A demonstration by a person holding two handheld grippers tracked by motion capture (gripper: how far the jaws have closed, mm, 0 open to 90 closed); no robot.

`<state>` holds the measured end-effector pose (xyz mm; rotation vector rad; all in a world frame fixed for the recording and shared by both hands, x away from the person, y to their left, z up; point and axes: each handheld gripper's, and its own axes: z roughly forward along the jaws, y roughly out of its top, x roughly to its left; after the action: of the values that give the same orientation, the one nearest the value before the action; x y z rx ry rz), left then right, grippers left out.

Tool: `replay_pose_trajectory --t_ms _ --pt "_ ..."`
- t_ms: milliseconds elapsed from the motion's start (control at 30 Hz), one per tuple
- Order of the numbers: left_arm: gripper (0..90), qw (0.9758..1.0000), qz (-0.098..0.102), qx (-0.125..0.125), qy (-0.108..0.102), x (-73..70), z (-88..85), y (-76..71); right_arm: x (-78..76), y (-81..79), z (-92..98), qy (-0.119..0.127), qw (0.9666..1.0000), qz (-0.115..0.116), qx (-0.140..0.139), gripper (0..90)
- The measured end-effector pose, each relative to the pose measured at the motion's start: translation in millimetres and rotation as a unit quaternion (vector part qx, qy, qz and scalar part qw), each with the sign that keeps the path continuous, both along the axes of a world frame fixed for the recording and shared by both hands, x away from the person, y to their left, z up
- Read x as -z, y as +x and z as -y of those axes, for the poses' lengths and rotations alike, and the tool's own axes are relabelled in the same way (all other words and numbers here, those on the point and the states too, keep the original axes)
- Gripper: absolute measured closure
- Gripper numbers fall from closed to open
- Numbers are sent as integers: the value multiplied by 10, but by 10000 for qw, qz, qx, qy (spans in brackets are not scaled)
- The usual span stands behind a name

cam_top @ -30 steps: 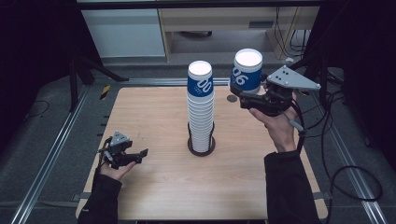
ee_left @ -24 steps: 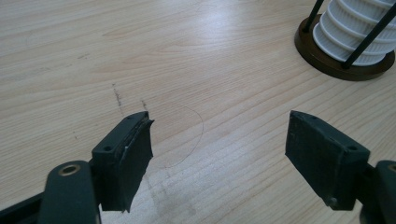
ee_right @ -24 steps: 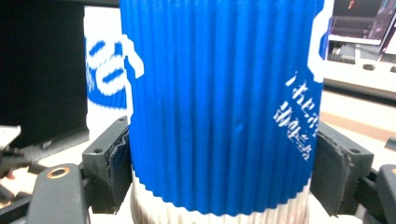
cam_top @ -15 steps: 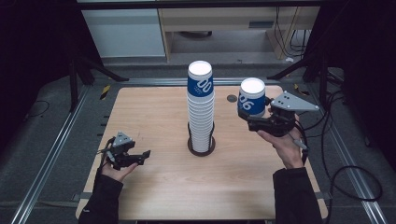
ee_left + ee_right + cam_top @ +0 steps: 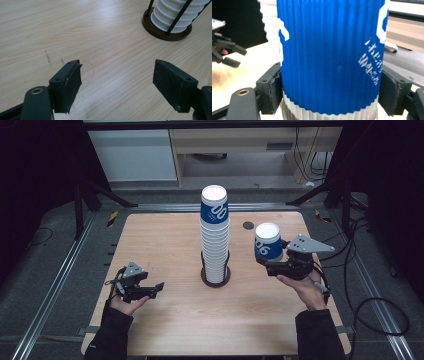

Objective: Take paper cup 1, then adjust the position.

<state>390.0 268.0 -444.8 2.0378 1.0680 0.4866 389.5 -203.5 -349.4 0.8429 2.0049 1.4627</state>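
Right tongs (image 5: 274,266) pinch a blue ribbed paper cup (image 5: 268,247) low on its wall, upright, above the table (image 5: 165,235) right of the cup stack (image 5: 215,240) in its holder (image 5: 215,278). Left tongs (image 5: 156,288) are spread, empty, low over the table. Risks: the grip may dent the soft wall; a tilted set-down may tip the cup; swinging inward could knock the tall stack.

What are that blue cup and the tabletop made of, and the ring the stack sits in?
The cup looks like paper with a matte, ribbed blue sleeve and a white band at the bottom. The table looks like pale wood or wood-look laminate: grain lines run along it under a soft sheen. The ring is dark brown and smooth, perhaps plastic or coated metal; I can't tell which.
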Motion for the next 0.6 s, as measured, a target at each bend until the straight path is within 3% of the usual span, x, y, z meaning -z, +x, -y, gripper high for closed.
replay_pose_trajectory --t_ms 333,467,600 --pt "220 9998 -18 206 -11 -54 76 -35 235 -53 -89 -413 9979 -274 -406 203" --pt "220 9994 -50 325 -100 -78 101 -49 285 -87 -132 -426 9970 -287 -587 205" --pt "221 9986 -69 503 -121 -111 143 -76 349 -116 -250 -616 9928 -340 -971 205"
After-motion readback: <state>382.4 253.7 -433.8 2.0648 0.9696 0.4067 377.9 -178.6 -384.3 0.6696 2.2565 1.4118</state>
